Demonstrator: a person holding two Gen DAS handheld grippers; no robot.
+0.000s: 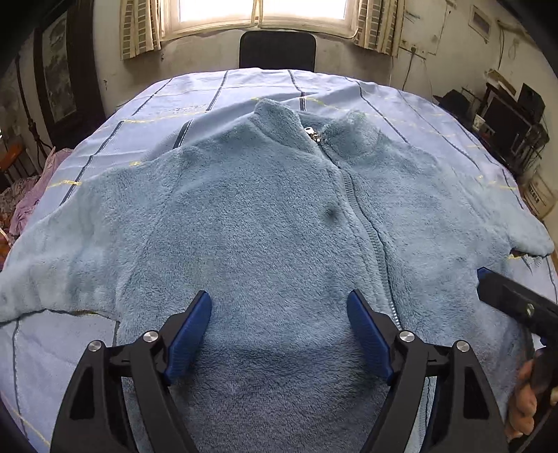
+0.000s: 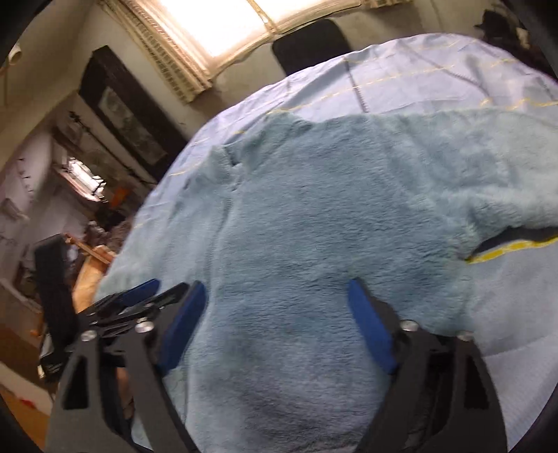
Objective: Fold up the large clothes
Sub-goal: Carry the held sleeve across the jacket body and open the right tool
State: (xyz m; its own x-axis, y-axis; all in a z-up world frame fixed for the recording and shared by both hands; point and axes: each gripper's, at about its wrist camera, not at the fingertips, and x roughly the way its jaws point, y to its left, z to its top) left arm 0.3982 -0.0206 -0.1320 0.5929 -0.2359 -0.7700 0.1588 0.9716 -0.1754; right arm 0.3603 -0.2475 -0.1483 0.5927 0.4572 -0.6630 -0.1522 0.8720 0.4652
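I find the blue fleece jacket spread flat on the striped sheet, its long axis along the zip, collar toward the window and black chair. My left gripper and right gripper both hover over its hem, jaws wide, holding nothing.

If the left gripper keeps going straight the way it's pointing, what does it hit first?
Most likely the blue fleece jacket. The left gripper angles down with open jaws over the jacket's body, nothing between. Exact depth is unclear.
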